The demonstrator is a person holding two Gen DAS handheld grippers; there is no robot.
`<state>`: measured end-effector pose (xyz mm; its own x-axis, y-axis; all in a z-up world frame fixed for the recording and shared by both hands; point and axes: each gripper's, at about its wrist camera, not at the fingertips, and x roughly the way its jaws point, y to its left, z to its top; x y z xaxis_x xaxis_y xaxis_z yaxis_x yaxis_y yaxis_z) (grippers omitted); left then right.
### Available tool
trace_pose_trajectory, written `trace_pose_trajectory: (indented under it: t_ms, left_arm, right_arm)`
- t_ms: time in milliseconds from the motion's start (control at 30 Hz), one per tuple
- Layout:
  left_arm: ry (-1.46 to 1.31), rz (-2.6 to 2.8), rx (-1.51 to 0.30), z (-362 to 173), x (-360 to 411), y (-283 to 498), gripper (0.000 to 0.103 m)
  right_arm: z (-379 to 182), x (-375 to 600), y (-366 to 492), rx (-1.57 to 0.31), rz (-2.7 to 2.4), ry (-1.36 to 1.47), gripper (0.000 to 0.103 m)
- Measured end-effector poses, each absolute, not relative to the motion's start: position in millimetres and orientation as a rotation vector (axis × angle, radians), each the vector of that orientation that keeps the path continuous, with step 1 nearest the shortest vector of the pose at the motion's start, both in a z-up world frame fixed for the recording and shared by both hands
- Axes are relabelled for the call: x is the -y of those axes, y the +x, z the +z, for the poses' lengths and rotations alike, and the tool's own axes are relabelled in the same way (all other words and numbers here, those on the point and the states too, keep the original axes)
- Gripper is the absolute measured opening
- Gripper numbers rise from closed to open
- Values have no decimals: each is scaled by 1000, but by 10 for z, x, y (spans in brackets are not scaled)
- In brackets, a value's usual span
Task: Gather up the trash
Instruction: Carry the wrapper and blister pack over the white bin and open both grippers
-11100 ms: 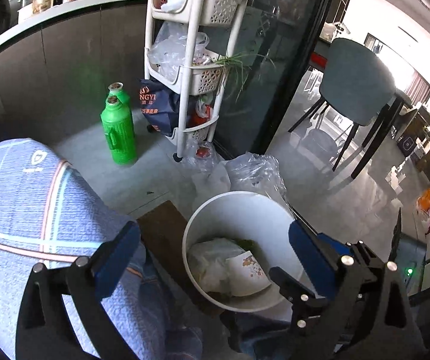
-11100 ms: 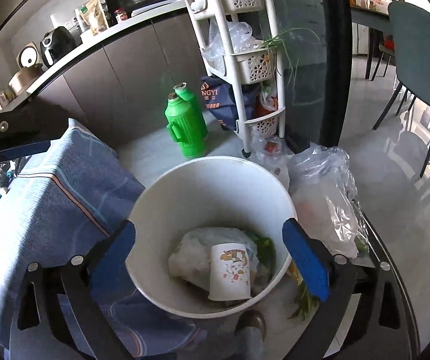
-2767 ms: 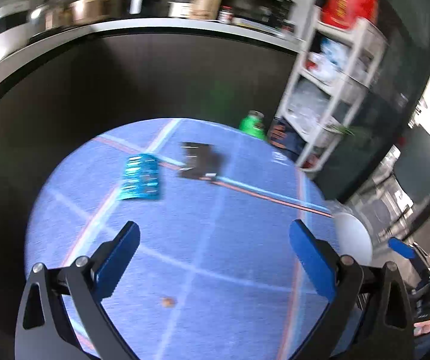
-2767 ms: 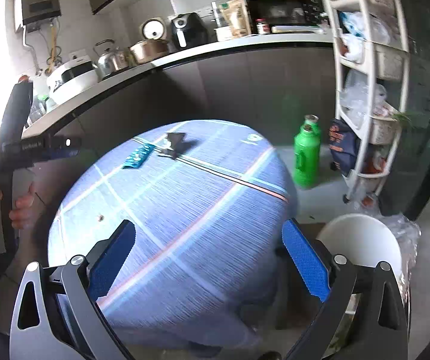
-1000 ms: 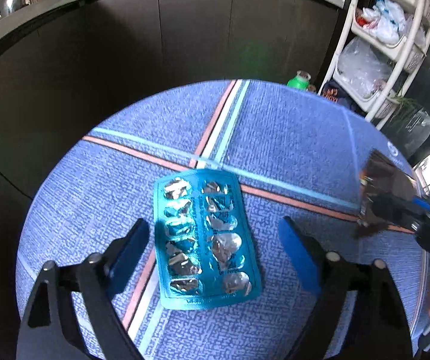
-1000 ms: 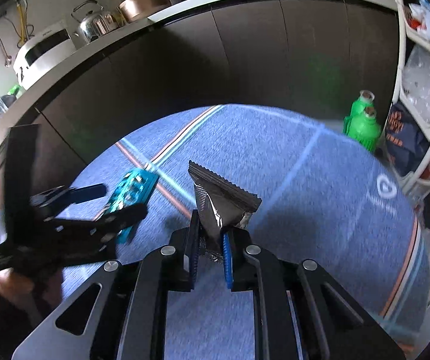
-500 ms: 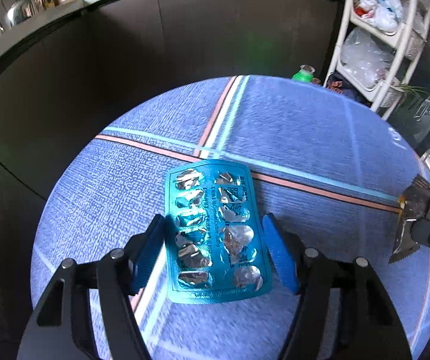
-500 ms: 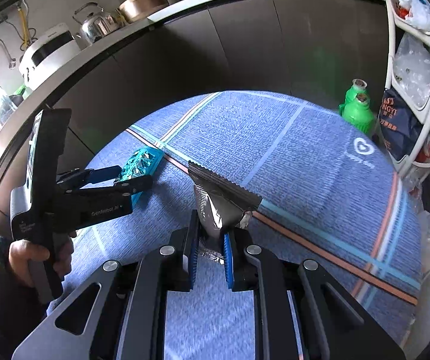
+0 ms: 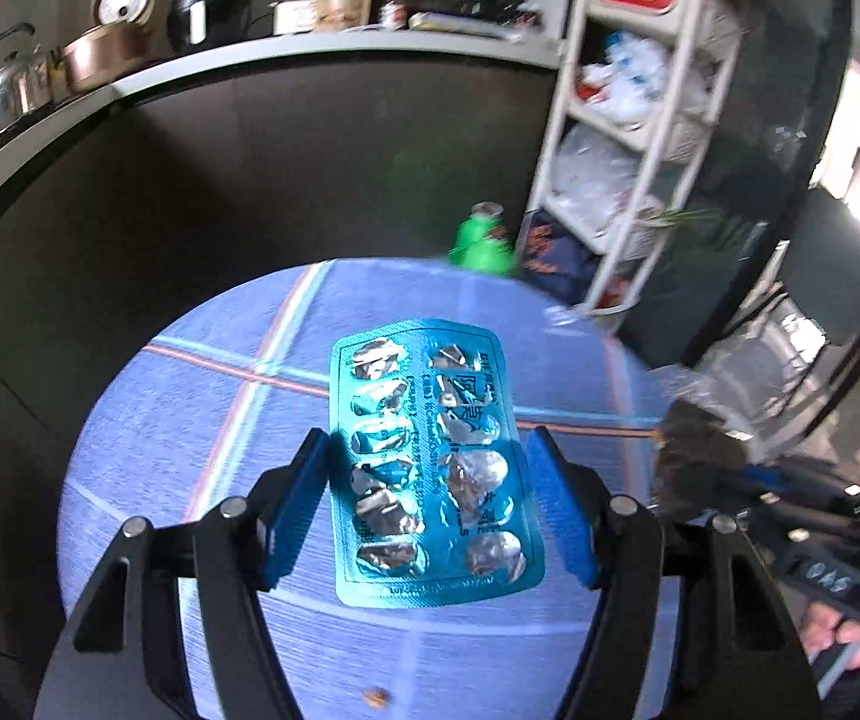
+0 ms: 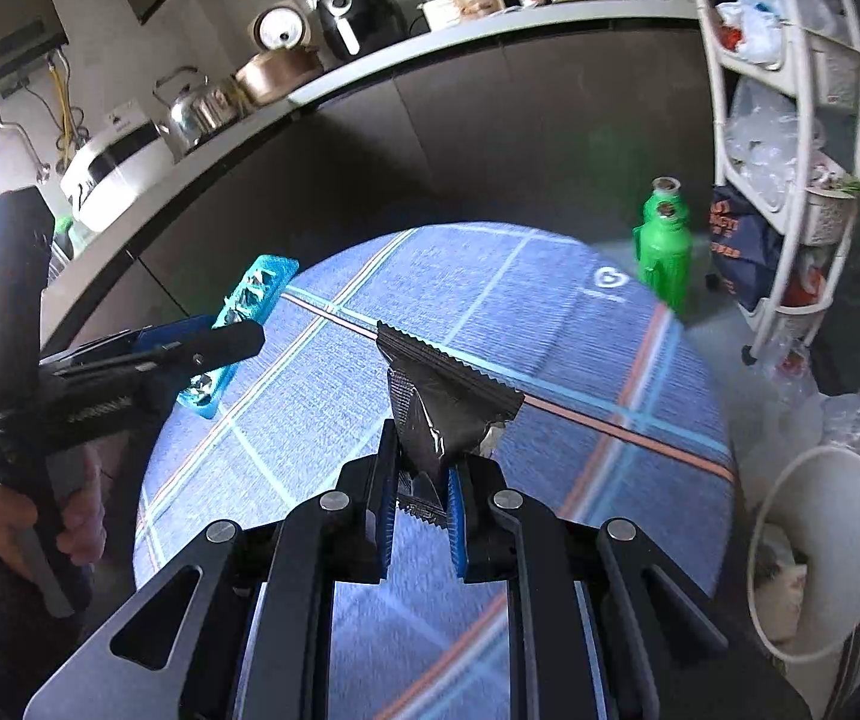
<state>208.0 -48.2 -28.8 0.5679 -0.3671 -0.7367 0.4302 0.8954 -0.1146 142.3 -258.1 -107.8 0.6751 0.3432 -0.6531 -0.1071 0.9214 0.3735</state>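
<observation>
My left gripper (image 9: 430, 510) is shut on a teal empty pill blister pack (image 9: 430, 462) and holds it above the round blue-clothed table (image 9: 189, 450). The pack also shows in the right wrist view (image 10: 243, 312), between the left gripper's fingers (image 10: 201, 348). My right gripper (image 10: 420, 516) is shut on a crumpled black foil wrapper (image 10: 442, 402), held above the table (image 10: 580, 360). The wrapper shows blurred at the right in the left wrist view (image 9: 694, 450). A white trash bin (image 10: 820, 546) holding some trash stands on the floor to the right of the table.
A green bottle (image 10: 664, 246) stands on the floor behind the table. A white shelf cart (image 10: 790, 150) with plastic bags is at the right. A dark counter (image 10: 369, 138) with kitchen appliances runs behind. A small crumb (image 9: 375, 697) lies on the cloth.
My left gripper closed on the blister pack and lifted it off the table. My right gripper raised the wrapper and swung toward the bin side.
</observation>
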Motion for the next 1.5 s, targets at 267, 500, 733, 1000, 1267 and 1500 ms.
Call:
trace_pose_trajectory:
  t_ms: [267,500,733,1000,1267,1500]
  left_arm:
    - [60,-607,-789,66,1038,1568,67]
    - [86,-746,-810,44,1713,1294,67]
    - [122,-882,-861,-118,2399,1167,67]
    - [148,-981,-933,-408,2994,1151,67]
    - [171,-1020,-1023,-836,3427,1240,68]
    - [193,-1030,-1066,-1143,3695,1375,68]
  right_arm:
    - [-841,3018,847,-711,197,355,13]
    - [-817,3648,377,-655,87,426,13]
    - [-1043,4263,29,-641,-40,516,13]
    - [-1438,4791,-177,-663,-144,632,14]
    - [-1835,5093,-216,-711,-189,698,16]
    - [-2189,5185,-70,-763,-181,729,17]
